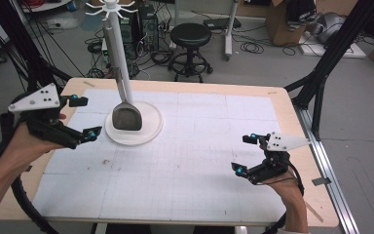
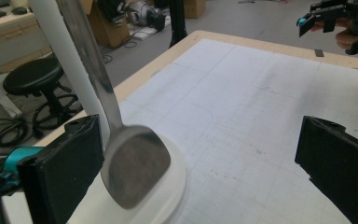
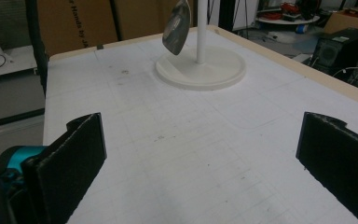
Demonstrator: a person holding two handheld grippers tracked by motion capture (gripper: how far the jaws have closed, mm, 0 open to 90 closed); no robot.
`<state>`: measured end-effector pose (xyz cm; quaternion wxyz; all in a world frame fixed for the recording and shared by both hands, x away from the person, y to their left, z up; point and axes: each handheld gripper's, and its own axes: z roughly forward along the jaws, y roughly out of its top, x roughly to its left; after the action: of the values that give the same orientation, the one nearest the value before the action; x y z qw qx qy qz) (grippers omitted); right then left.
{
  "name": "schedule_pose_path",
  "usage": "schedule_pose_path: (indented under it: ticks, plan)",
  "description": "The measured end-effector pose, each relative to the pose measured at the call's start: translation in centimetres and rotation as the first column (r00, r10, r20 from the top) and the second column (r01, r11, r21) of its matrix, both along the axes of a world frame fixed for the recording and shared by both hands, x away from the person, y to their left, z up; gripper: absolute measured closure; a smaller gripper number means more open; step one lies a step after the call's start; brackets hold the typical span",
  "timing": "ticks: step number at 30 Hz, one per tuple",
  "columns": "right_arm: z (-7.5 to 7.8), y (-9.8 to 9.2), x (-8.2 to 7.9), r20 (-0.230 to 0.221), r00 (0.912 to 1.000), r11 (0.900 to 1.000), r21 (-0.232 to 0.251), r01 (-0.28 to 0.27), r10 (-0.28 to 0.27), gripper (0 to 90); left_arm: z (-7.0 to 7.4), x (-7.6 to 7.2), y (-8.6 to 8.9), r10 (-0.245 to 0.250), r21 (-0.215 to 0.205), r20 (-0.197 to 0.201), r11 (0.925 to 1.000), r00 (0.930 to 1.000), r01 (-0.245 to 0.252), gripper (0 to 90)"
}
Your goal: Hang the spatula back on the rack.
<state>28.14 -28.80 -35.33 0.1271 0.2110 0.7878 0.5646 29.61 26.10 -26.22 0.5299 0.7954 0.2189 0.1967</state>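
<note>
**Steel spatula hangs on the white stand**

Dull grey spatula (image 1: 126, 117) hangs over the stand's round base (image 1: 151, 131), near the table's far-left edge. Left gripper (image 1: 80, 117) gapes wide beside it; right gripper (image 1: 246, 153) wide too, with bare mat between.

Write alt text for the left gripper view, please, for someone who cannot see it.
A metal spatula hangs blade-down beside the white pole of a rack, its blade just above the rack's round white base, close to the left gripper, whose two black jaws stand wide open with nothing between them. Beyond lies a white gridded table, with the right gripper at its far corner.
</note>
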Motion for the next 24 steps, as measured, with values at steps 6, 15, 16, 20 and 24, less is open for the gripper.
schedule_pose_path:
  ticks: [6, 15, 16, 20, 24]
  plan:
    - [-0.1, -0.1, 0.0, 0.0, 1.0, 1.0, -0.001, 0.008, -0.008, 0.4, -3.3, -1.3, 0.0, -0.016, -0.017, -0.011, 0.9997, 0.9998, 0.016, 1.7]
    - [-0.4, -0.7, -0.1, 0.006, 0.9994, 0.999, 0.01, 0.034, -0.034, 0.4, -7.0, -2.9, 0.4, 0.005, -0.028, 0.007, 0.9996, 1.0, -0.005, 1.7]
    - [-0.4, -0.7, -0.1, 0.005, 0.9992, 0.999, 0.009, 0.038, -0.038, 0.4, -7.3, -3.0, 0.4, 0.004, -0.035, 0.009, 0.9994, 0.9999, -0.004, 1.7]
    - [-0.7, -0.9, 0.0, -0.002, 0.9987, 0.999, 0.009, 0.051, -0.051, 0.4, -8.6, -3.2, 0.8, 0.015, -0.079, -0.005, 0.9968, 0.9999, -0.016, 1.7]
    - [-1.0, -0.9, 0.0, -0.008, 0.9985, 0.999, 0.004, 0.055, -0.055, 0.4, -9.4, -3.5, 0.7, 0.02, -0.079, -0.001, 0.9967, 0.9998, -0.02, 1.7]
